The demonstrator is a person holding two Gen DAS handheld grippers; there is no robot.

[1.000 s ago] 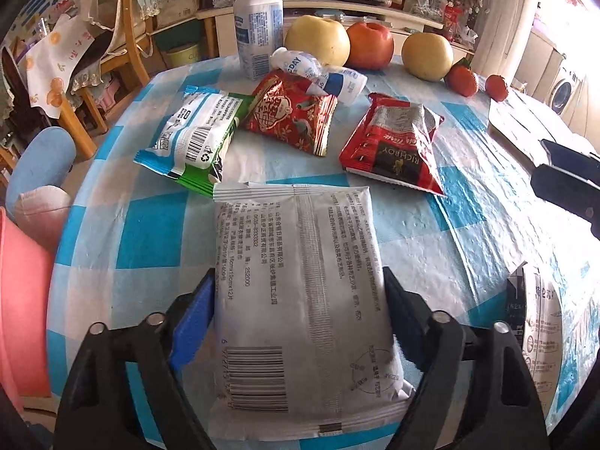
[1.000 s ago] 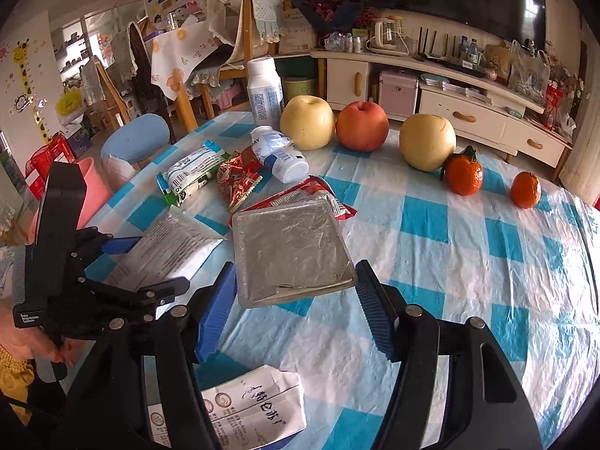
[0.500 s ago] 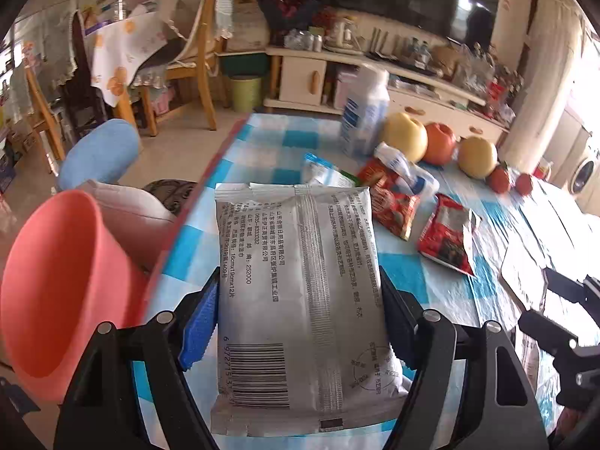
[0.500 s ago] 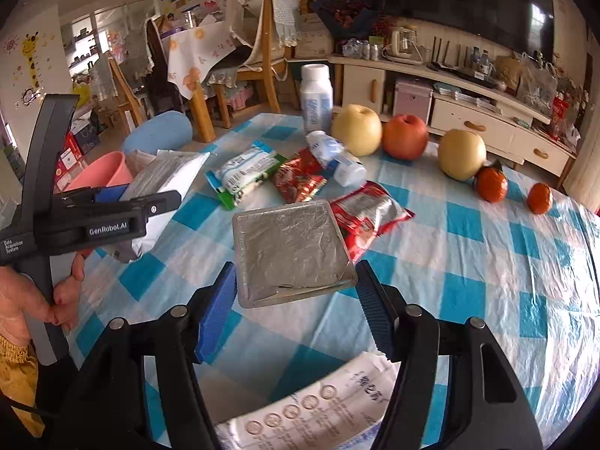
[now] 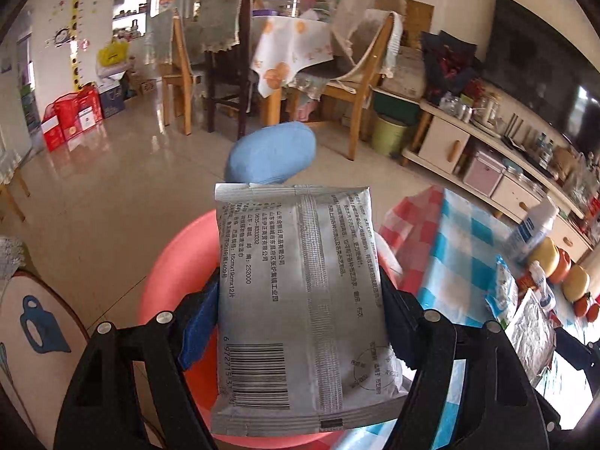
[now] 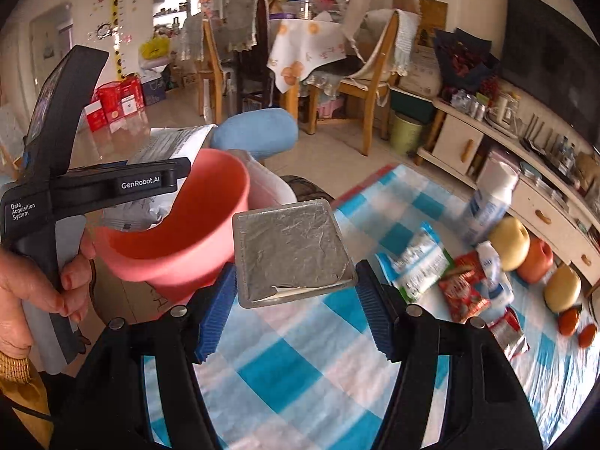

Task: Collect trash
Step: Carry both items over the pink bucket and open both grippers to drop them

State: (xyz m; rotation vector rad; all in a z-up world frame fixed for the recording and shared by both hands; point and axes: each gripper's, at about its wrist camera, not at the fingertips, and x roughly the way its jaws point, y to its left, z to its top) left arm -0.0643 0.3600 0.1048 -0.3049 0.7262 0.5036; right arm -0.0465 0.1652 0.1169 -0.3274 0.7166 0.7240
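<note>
Nearest the left camera, the left gripper [image 5: 300, 322] pinches a grey wet-wipe packet [image 5: 300, 300] by its two long edges, printed back facing up, barcode end closest. Directly under and just beyond the packet sits the pink bin [image 5: 168, 262], its rim showing to either side of the packet, so this piece of trash hangs over the opening.

In the right view, the right gripper [image 6: 296, 288] clamps a square foil-topped tray [image 6: 290, 251] between its blue pads [image 6: 215, 307], the tray held roughly level above the checked tablecloth [image 6: 285, 367]. The bin [image 6: 195, 232] lies just ahead and to the left of this gripper, with the left tool and the person's hand [image 6: 41, 285] beside it.

The step in hand appears to be dropping both pieces into the bin. To do it well, the left gripper should spread its jaws only while the packet is wholly inside the rim, since the light packet could flutter and catch the edge. The right gripper probably needs to carry the tray further left, past the rim, then tip it before letting go.

Farther right on the table, other wrappers [image 6: 420, 262], a white bottle [image 6: 491, 198] and fruit [image 6: 510, 243] remain; the wrappers look like later pickups.
</note>
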